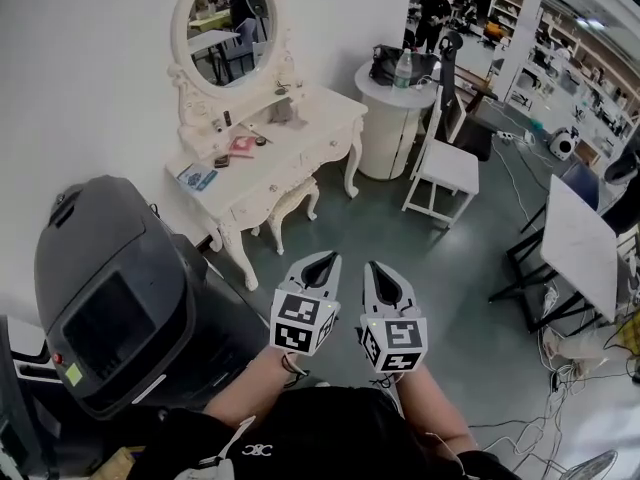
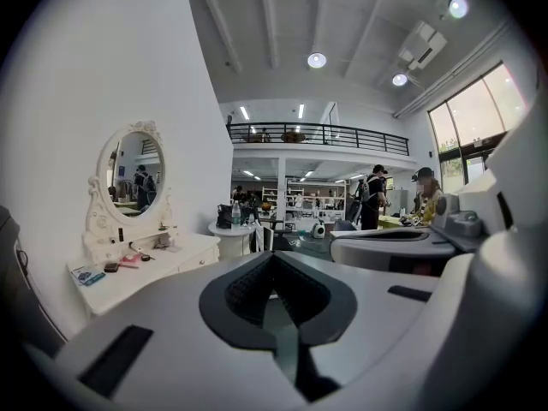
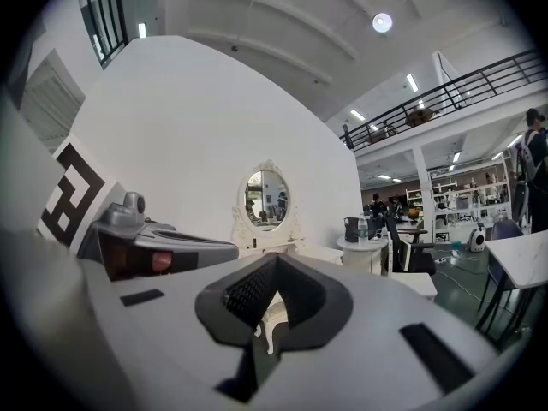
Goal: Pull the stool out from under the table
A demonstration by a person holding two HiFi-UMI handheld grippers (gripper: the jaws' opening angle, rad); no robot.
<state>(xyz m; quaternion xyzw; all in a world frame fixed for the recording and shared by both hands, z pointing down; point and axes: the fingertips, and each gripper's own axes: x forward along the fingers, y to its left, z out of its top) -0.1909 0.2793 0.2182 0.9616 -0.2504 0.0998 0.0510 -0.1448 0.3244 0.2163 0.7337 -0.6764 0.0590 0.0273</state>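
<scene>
The white carved stool (image 1: pixel 290 206) stands tucked under the white dressing table (image 1: pixel 300 143), whose oval mirror (image 1: pixel 225 28) leans on the wall. My two grippers hang side by side over the grey floor, well short of the stool and touching nothing. The left gripper (image 1: pixel 322 258) is shut with nothing in it, tips together in its own view (image 2: pixel 272 255). The right gripper (image 1: pixel 378 266) is likewise shut and empty (image 3: pixel 276 259). A stool leg (image 3: pixel 271 328) shows just behind the right gripper's closed tips. The dressing table (image 2: pixel 145 272) lies to the left in the left gripper view.
A large dark machine (image 1: pixel 110 298) stands close on my left. A white chair (image 1: pixel 445 168) and a round white table (image 1: pixel 395 108) with a bottle sit right of the dressing table. A white-topped table (image 1: pixel 580 238) and floor cables (image 1: pixel 590 368) lie at the far right.
</scene>
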